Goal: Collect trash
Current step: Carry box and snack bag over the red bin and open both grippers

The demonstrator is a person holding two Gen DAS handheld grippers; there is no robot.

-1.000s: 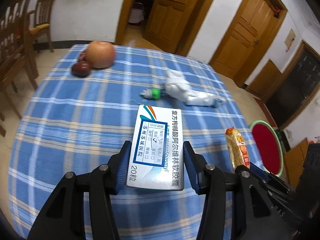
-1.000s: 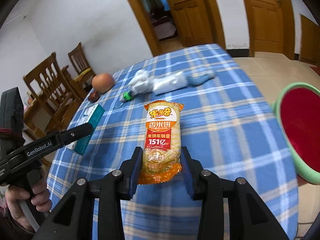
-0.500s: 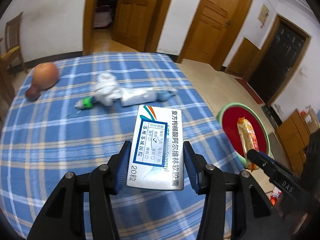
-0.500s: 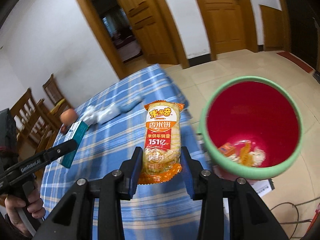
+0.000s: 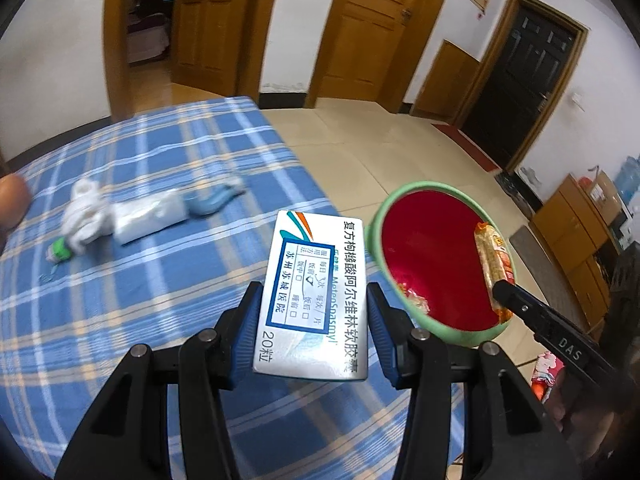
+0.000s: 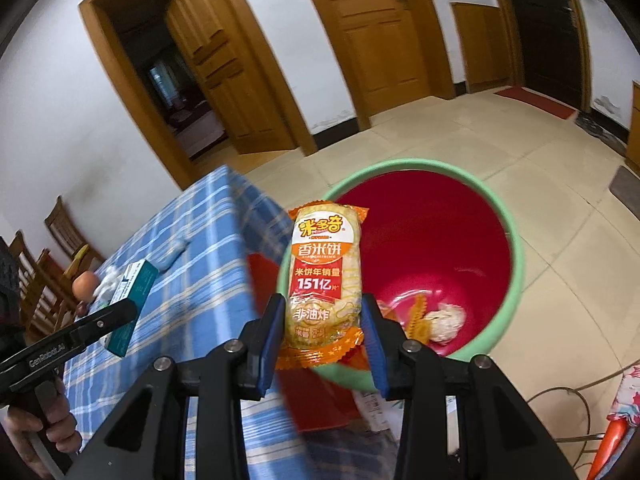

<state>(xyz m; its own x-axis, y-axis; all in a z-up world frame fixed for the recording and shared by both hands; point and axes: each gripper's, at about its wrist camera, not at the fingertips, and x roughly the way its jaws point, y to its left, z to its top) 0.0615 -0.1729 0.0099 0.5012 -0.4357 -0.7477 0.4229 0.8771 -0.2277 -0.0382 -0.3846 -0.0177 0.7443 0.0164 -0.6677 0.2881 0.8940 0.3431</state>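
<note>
Rice cracker packet (image 6: 325, 276) is clamped in right hand-held gripper (image 6: 322, 330) over the trash bin (image 6: 516, 248); medicine box (image 5: 314, 300) is clamped in left hand-held gripper (image 5: 312, 330), beside the rim.

- Bench (image 5: 132, 320): covered by blue plaid cloth.
- On bench: white crumpled tissue (image 5: 82, 216), clear plastic wrapper (image 5: 150, 216), small green-capped item (image 5: 60, 249), a round fruit (image 5: 12, 204) at left edge.
- Tiled floor (image 5: 360, 140): red bin with green rim (image 5: 460, 190) beside bench.
</note>
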